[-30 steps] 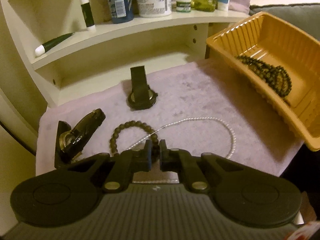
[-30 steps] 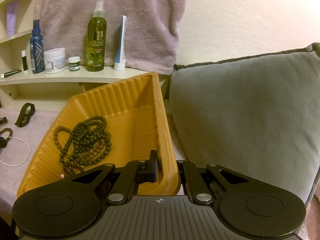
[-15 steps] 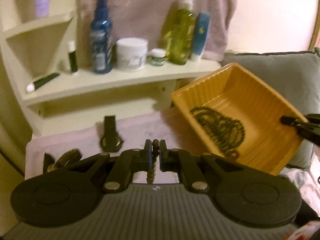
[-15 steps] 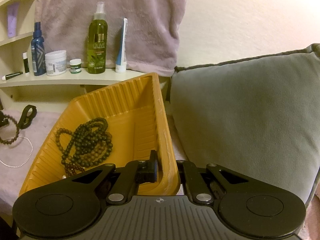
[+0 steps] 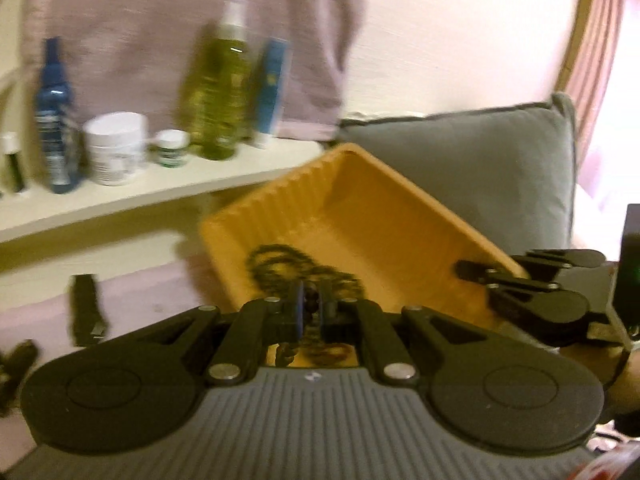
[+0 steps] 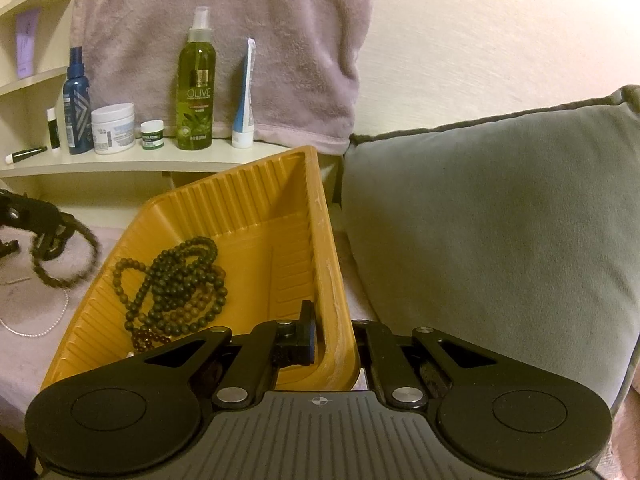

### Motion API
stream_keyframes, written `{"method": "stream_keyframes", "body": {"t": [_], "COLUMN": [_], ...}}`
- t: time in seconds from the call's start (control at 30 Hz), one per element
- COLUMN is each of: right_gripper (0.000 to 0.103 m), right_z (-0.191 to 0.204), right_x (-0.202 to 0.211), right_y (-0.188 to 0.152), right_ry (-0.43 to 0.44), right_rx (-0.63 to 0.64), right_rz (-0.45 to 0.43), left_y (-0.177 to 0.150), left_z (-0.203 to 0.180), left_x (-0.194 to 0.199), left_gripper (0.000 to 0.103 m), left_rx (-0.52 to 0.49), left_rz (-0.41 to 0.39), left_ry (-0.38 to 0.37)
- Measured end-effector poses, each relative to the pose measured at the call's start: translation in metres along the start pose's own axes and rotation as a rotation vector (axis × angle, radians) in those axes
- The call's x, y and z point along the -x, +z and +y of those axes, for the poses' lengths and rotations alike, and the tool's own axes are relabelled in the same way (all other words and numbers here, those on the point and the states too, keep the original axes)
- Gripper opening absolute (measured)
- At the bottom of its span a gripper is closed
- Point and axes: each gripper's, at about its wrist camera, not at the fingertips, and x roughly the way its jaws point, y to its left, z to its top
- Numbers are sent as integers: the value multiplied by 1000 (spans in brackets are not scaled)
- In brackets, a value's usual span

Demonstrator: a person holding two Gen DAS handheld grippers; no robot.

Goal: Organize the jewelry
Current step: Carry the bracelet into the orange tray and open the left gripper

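Observation:
My left gripper [image 5: 313, 309] is shut on a dark bead bracelet [image 5: 289, 351] that hangs below its fingers, in the air near the yellow tray [image 5: 360, 204]. In the right wrist view the bracelet [image 6: 64, 264] swings, blurred, left of the tray [image 6: 240, 216]. My right gripper [image 6: 334, 338] is shut on the tray's near wall and holds it tilted. Several dark bead strands [image 6: 176, 280] lie inside the tray. A thin pearl necklace [image 6: 44, 328] lies on the lilac towel [image 6: 24, 360].
A white shelf [image 6: 120, 162] behind carries a green spray bottle [image 6: 197, 84], a blue bottle [image 6: 76, 108], a white jar [image 6: 113, 128] and tubes. A grey cushion [image 6: 500, 240] stands right of the tray. A black watch [image 5: 86, 308] lies on the towel.
My left gripper has lifted the bead bracelet off the towel and carried it right toward the tray. My right gripper has kept its hold on the tray wall.

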Motion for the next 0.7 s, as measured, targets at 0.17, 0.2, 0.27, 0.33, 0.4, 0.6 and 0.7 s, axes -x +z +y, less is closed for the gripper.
{"method": "stream_keyframes", "body": {"t": [0.17, 0.2, 0.27, 0.33, 0.4, 0.6, 0.7], "right_gripper": [6, 6, 6, 6, 6, 6, 6], "right_z": [0, 0, 0, 0, 0, 0, 0], "right_x": [0, 0, 1, 1, 1, 0, 0], "right_y": [0, 0, 1, 1, 1, 1, 1], "right_ry": [0, 0, 1, 2, 3, 2, 2], "right_rx": [-5, -6, -9, -9, -11, -11, -10], "right_rz": [1, 1, 2, 2, 2, 1, 2], "left_y": [-5, -6, -9, -11, -12, -11, -14], "left_z": [-24, -28, -31, -32, -32, -10, 7], "left_x": [-18, -22, -27, -31, -32, -15, -4], "left_gripper": [6, 6, 6, 8, 9, 9, 9], "left_rx": [-19, -25, -29, -30, -37, 17, 29], "left_rz": [35, 44, 60, 73, 75, 38, 23], "left_ry": [-51, -56, -64, -71, -51, 31, 101]}}
